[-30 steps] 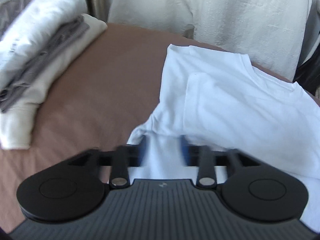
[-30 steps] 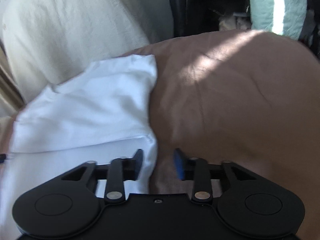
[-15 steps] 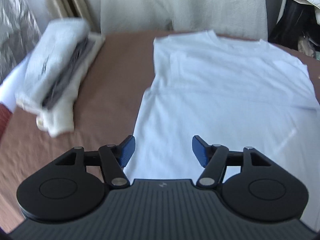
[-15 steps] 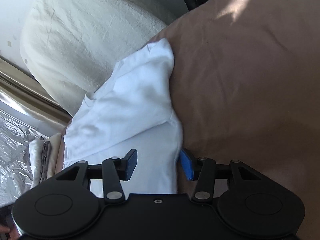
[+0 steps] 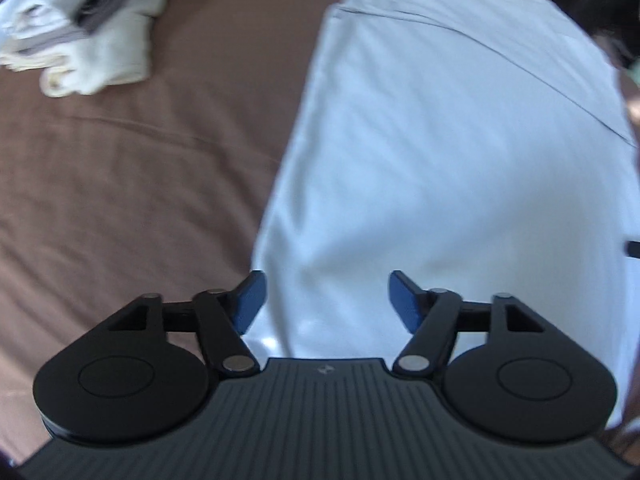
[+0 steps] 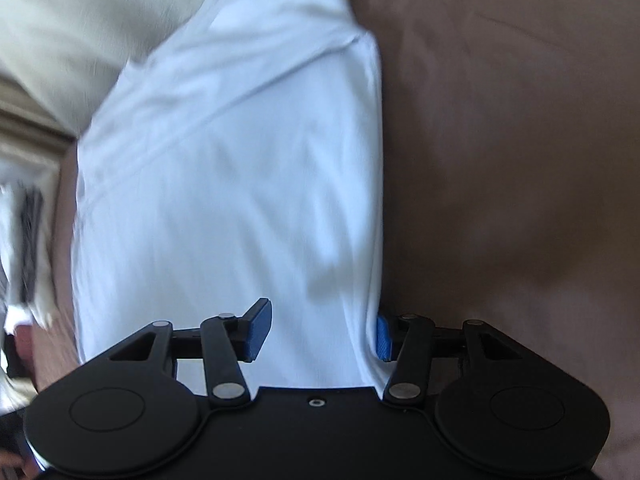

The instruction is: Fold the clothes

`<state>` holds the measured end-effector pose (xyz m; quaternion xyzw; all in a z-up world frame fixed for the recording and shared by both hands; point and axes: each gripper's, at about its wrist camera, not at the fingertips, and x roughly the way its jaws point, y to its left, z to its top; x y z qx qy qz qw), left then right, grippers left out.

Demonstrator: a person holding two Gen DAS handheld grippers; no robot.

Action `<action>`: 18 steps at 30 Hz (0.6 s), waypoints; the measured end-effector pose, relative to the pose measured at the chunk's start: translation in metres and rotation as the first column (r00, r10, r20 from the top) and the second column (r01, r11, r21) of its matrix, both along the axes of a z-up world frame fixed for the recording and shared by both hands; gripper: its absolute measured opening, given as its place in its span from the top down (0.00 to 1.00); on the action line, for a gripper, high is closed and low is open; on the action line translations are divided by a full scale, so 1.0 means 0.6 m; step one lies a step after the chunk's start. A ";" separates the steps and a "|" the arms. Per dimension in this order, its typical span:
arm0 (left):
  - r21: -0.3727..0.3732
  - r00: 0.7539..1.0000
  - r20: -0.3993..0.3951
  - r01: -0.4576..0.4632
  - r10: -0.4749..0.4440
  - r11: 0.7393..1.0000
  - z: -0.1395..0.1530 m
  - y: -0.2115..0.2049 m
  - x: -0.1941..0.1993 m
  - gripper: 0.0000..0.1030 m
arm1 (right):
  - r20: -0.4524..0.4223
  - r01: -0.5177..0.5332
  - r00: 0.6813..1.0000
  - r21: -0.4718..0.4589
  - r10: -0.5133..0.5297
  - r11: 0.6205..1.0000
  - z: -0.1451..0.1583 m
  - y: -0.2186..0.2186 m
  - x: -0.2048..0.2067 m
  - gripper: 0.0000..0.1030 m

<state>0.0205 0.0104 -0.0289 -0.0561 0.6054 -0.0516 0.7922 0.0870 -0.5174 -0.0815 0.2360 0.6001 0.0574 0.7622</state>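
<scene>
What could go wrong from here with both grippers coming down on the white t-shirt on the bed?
The left gripper, jaws opening, sits just inside the white t-shirt edge; it may pinch one layer only, or catch the brown bedsheet. The right gripper, also opening, straddles the opposite edge, so uneven grabs could skew the fold. A wide drag could also nudge the folded stack.

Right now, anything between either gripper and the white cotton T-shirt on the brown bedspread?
Nothing visible. The left gripper and right gripper, jaws opening, both sit directly over the white cotton T-shirt; the folded clothes pile lies clear.
</scene>
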 end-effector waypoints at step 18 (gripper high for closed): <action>-0.169 0.994 -0.025 0.103 -0.109 0.980 -0.070 0.048 -0.121 0.22 | -0.396 -0.213 0.891 0.064 0.220 0.975 -0.024 -0.076 -0.159 0.37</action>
